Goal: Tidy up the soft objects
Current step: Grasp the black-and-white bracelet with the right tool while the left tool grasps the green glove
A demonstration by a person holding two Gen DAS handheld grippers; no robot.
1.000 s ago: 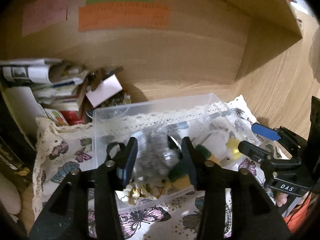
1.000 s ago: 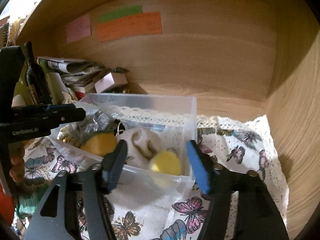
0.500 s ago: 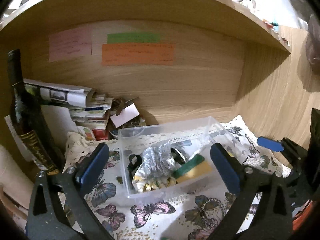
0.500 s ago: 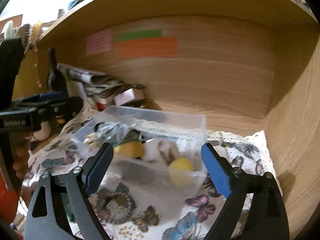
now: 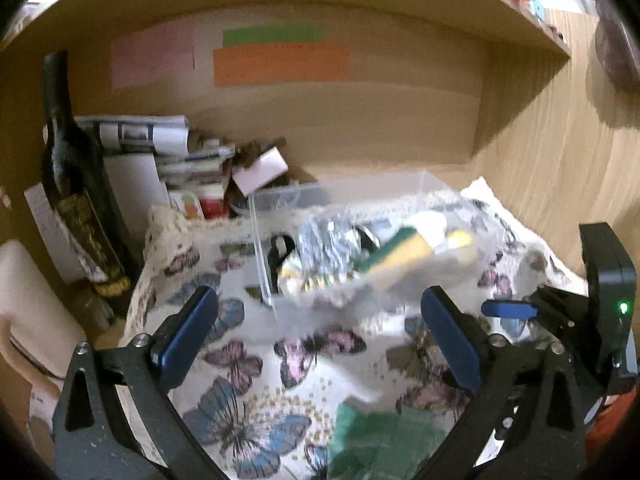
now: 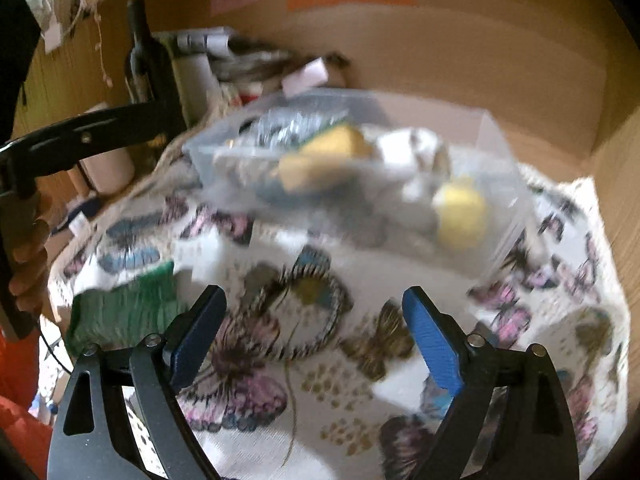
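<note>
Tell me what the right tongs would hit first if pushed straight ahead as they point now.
Probably the butterfly cloth first: the open right tongs look down onto it, with nothing between the tips. Beyond lies the clear box. Blur leaves depth uncertain.

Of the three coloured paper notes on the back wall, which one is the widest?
The orange note: it spans wider than the green strip above it and the pink note beside it.
</note>
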